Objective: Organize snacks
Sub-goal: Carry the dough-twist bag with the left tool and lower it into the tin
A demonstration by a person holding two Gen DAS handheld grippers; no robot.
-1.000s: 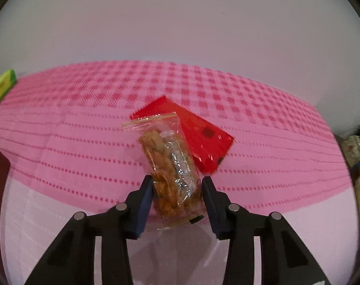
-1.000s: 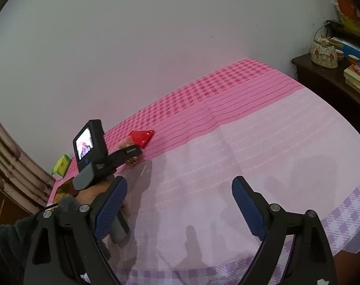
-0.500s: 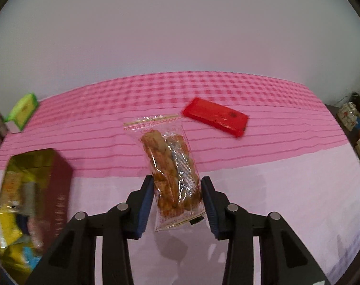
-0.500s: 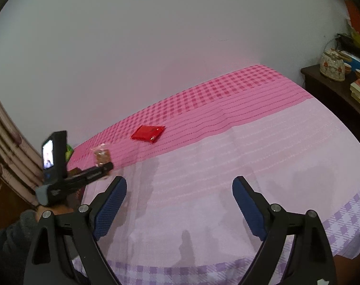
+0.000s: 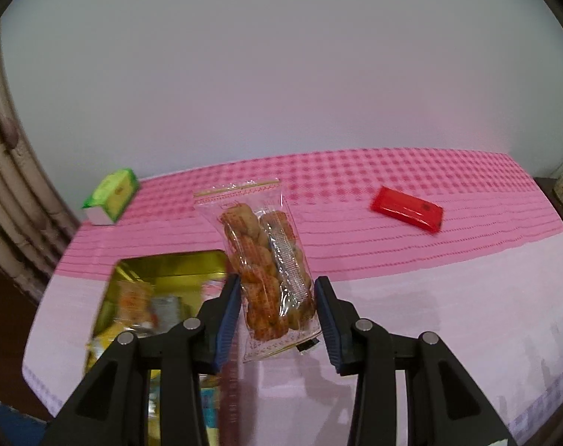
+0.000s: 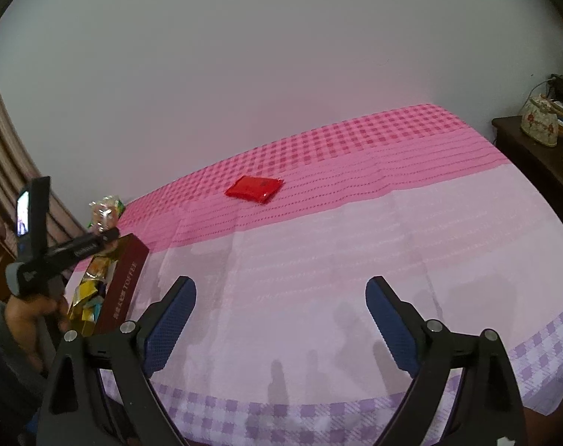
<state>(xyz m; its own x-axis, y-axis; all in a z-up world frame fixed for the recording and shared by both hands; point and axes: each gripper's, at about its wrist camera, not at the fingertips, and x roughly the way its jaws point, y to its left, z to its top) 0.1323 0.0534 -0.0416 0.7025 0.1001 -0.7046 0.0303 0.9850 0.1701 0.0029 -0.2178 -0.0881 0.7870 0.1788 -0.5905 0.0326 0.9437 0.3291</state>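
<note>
So the left gripper [image 5: 277, 312] has the clear cookie bag [image 5: 266, 267] pinched between its jaws, roughly a third open, blue pads pressing on the bag's lower half from both sides. The bag sticks up and forward out of the jaws, sealed top edge farthest from them, bottom seam hanging just behind the pads. It's off the counter [image 5: 449, 316], held up in the air.

Just left of and below the left jaws is the open box [image 5: 162, 271] with the gold lining, a bunch of wrapped snacks already inside. From the right wrist view the bag [image 6: 105, 212] sits right over the far end of that box [image 6: 123, 286], and you can see the person's hand [image 6: 32, 316] on the left gripper [image 6: 106, 236].

Ahead and to the right of the left jaws, well apart, a red packet [image 5: 406, 212] lies flat on the pink cloth. Ahead to the left, a green carton [image 5: 112, 197] near the wall.

Right gripper [image 6: 279, 319]: jaws spread wide, nothing between them, just bare cloth below. The red packet [image 6: 254, 188] is well ahead of them.
</note>
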